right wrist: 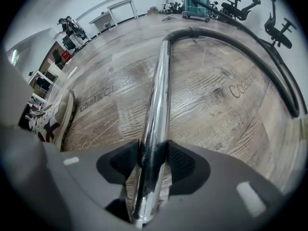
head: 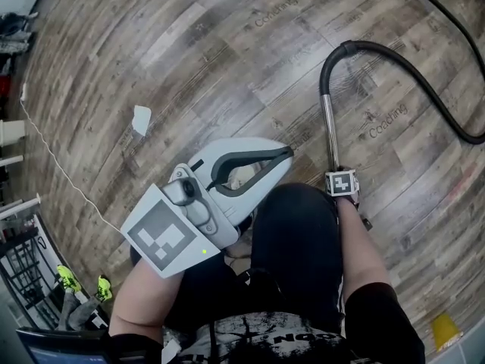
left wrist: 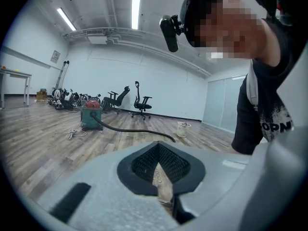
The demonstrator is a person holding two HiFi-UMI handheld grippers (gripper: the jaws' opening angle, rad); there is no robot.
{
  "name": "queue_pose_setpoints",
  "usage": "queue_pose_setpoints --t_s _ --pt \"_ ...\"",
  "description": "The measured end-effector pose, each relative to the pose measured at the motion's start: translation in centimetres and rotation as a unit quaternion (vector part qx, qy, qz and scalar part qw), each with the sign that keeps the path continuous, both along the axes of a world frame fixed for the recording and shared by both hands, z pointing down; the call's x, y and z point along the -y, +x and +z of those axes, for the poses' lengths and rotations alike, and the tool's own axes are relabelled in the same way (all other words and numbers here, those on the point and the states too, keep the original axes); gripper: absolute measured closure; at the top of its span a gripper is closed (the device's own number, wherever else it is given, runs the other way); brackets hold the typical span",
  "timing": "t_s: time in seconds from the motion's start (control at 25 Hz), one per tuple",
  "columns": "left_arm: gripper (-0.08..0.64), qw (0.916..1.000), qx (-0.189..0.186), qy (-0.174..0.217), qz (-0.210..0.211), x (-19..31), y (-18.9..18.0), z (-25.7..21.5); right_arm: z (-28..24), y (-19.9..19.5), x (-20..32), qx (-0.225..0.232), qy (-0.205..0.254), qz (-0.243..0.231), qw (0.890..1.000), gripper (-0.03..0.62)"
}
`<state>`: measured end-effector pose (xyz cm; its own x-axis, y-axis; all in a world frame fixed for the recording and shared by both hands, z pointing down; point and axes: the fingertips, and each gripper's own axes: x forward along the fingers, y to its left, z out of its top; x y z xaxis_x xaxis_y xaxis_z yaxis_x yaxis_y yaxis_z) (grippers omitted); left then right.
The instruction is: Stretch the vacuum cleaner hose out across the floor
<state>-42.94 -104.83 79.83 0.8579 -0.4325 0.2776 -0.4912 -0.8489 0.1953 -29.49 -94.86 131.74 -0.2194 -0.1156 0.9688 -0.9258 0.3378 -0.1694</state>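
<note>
A chrome vacuum wand (head: pixel 330 127) lies on the wood floor and bends into a black hose (head: pixel 424 82) that curves off to the right. My right gripper (head: pixel 336 171) points down at the wand's near end. In the right gripper view the wand (right wrist: pixel 156 114) fills the gap between the dark pads (right wrist: pixel 126 160), which press on both sides of it, and the hose (right wrist: pixel 269 66) runs back to the green and red vacuum cleaner (right wrist: pixel 195 1). My left gripper (head: pixel 284 154) hangs shut and empty above the floor, with the vacuum cleaner (left wrist: pixel 91 117) and hose (left wrist: pixel 130 129) far ahead of it.
A white scrap of paper (head: pixel 141 120) and a thin white cable (head: pixel 53 158) lie on the floor to the left. The person's shoe (right wrist: pixel 53 119) stands near the wand. Office chairs (left wrist: pixel 142 102) and a small bin (left wrist: pixel 182 129) stand along the far wall.
</note>
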Motion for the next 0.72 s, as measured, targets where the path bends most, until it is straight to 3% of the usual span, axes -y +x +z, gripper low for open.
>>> queue_pose_setpoints --t_s 0.32,0.52,0.72 --pt "0.56 0.9996 -0.018 -0.02 -0.002 -0.4 0.0 0.1 -0.5 0.2 -0.4 0.022 -0.013 0.035 0.999 0.411" --pt "0.56 0.9997 -0.005 -0.02 0.012 -1.3 0.6 1.5 -1.3 1.2 -0.2 0.039 -0.005 0.037 0.999 0.413" --pt "0.558 0.998 0.007 -0.056 0.029 -0.9 0.7 3.2 -4.7 2.5 1.2 0.073 0.019 0.032 0.997 0.413"
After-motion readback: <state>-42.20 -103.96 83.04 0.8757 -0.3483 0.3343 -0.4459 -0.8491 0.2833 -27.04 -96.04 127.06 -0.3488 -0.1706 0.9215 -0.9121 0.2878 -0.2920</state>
